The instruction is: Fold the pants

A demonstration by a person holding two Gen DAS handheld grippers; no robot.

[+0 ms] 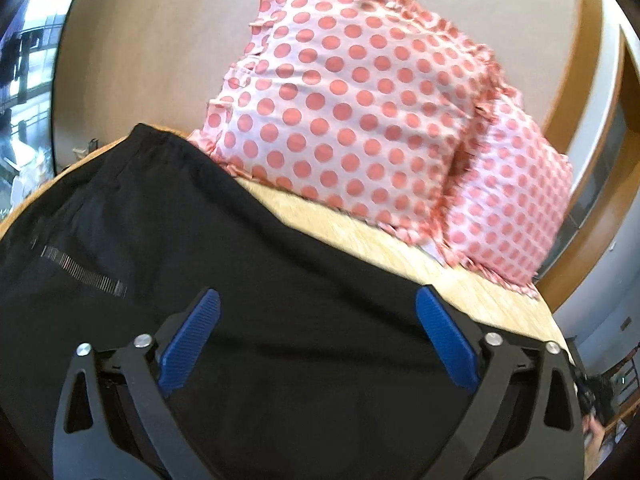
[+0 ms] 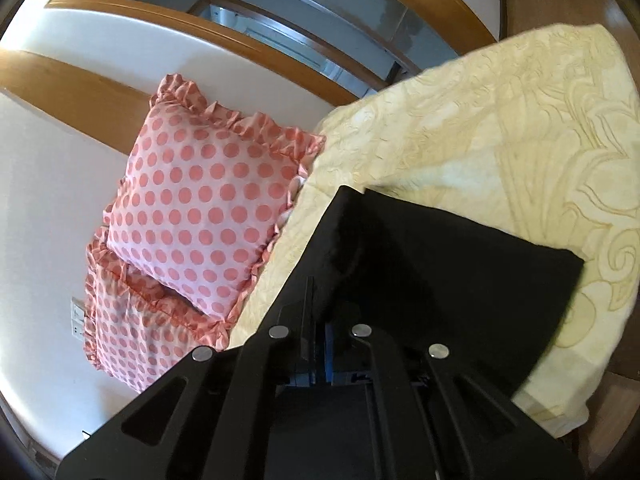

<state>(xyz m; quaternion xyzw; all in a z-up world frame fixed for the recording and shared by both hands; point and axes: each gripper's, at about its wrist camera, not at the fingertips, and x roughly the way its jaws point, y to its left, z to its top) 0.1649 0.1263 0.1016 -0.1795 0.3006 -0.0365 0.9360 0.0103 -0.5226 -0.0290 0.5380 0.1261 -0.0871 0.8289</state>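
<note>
Black pants (image 1: 208,232) lie spread on the yellow bedcover (image 1: 360,236). My left gripper (image 1: 318,312) is open, its blue pads wide apart just above the black cloth, holding nothing. In the right wrist view the pants (image 2: 448,256) lie as a folded black panel on the bedcover (image 2: 500,120). My right gripper (image 2: 320,320) is shut, its blue pads pressed together on an edge of the black pants, which rises up between the fingers.
Two pink polka-dot pillows (image 1: 360,92) with frilled edges lean on the wall at the bed's head; they also show in the right wrist view (image 2: 204,204). A wall switch plate (image 2: 77,318) sits beside them. A wooden door frame (image 2: 120,12) is behind.
</note>
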